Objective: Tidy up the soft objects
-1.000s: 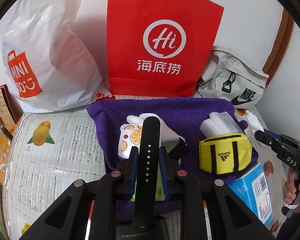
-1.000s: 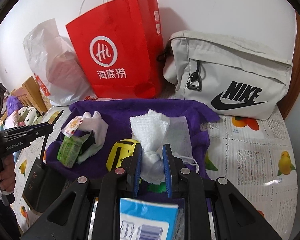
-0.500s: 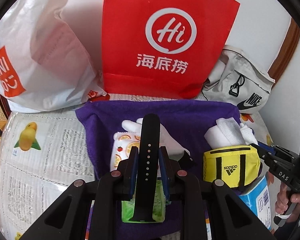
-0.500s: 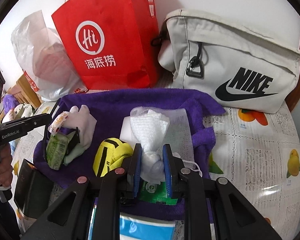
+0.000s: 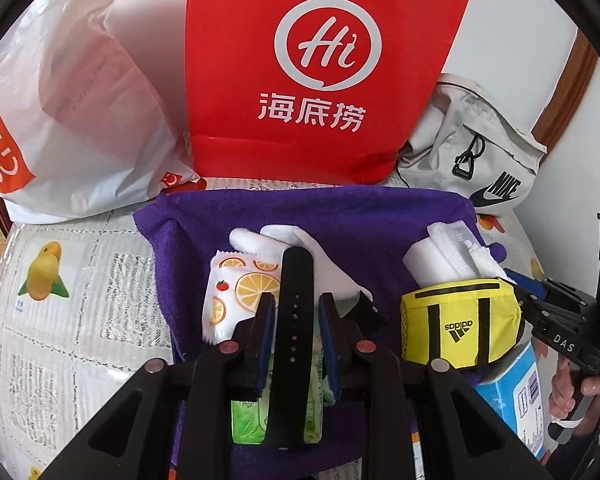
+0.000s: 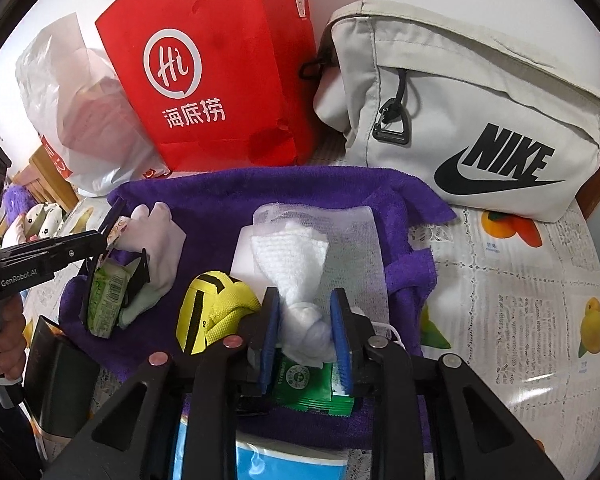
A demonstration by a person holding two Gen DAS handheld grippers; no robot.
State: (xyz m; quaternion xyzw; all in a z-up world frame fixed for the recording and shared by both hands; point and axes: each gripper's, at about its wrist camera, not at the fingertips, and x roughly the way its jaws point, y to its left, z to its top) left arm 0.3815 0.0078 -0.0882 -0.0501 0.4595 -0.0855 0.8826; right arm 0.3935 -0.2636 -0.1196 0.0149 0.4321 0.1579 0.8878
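My left gripper (image 5: pixel 296 312) is shut on a black watch strap (image 5: pixel 294 320), held over a green wipes pack (image 5: pixel 248 420), an orange-print packet (image 5: pixel 236 296) and a white glove (image 5: pixel 300 244) on a purple towel (image 5: pixel 340 216). My right gripper (image 6: pixel 306 320) is shut on a white knotted cloth (image 6: pixel 300 280), held over a white mesh-wrapped pad (image 6: pixel 340 248) and a green sachet (image 6: pixel 308 388). A yellow Adidas pouch (image 5: pixel 456 324) lies between the two grippers, also in the right wrist view (image 6: pixel 208 312).
A red paper bag (image 5: pixel 308 64), a white plastic bag (image 5: pixel 60 92) and a grey Nike bag (image 6: pixel 480 112) stand behind the towel against the wall. A blue box (image 5: pixel 512 396) lies at the towel's near edge. The table has a fruit-print cover (image 6: pixel 520 300).
Both grippers have moved forward over the towel toward the bags, each keeping its hold. The bags look larger and nearer.
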